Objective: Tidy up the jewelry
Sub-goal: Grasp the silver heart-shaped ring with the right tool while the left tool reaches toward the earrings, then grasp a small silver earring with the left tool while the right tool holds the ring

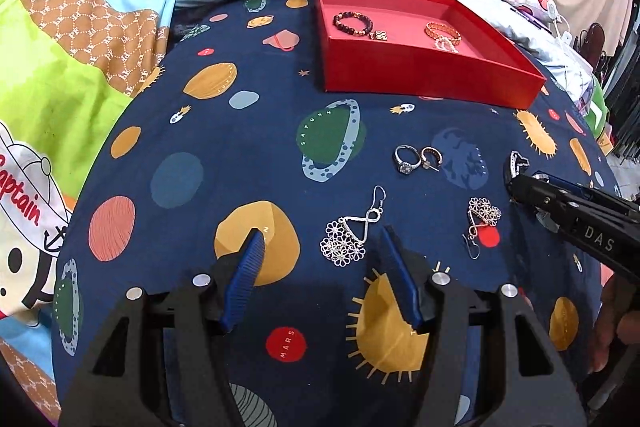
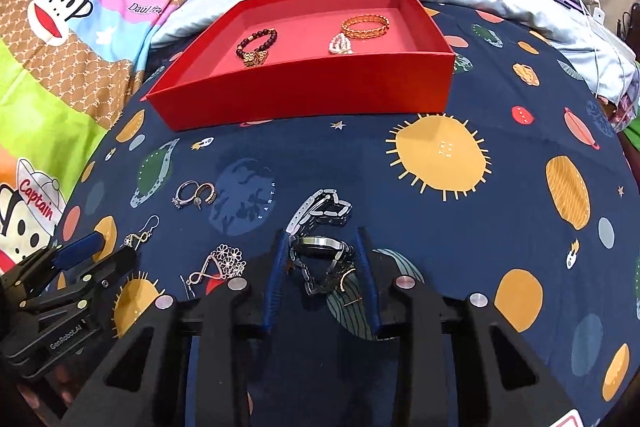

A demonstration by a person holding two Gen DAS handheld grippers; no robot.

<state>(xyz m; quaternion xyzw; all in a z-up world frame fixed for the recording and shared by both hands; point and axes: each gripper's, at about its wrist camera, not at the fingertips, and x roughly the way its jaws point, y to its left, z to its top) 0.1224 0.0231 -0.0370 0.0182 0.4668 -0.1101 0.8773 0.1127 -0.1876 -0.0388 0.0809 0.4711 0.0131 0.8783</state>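
Blue fingers of the right gripper [image 2: 322, 251] squeeze a silver watch [image 2: 318, 247] lying on the dark space blanket [image 2: 440, 227]. Beside it, the left gripper [image 1: 320, 247] hangs over the blanket with its fingers apart and nothing between them, close to a flower earring [image 1: 352, 237]. Farther back, the red box [image 2: 320, 95] already holds a bead bracelet [image 2: 258, 43] and a gold bracelet [image 2: 365, 26].

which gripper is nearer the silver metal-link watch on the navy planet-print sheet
Right. The right gripper has the silver metal-link watch between its fingers; the left gripper hovers apart, over the flower earring.
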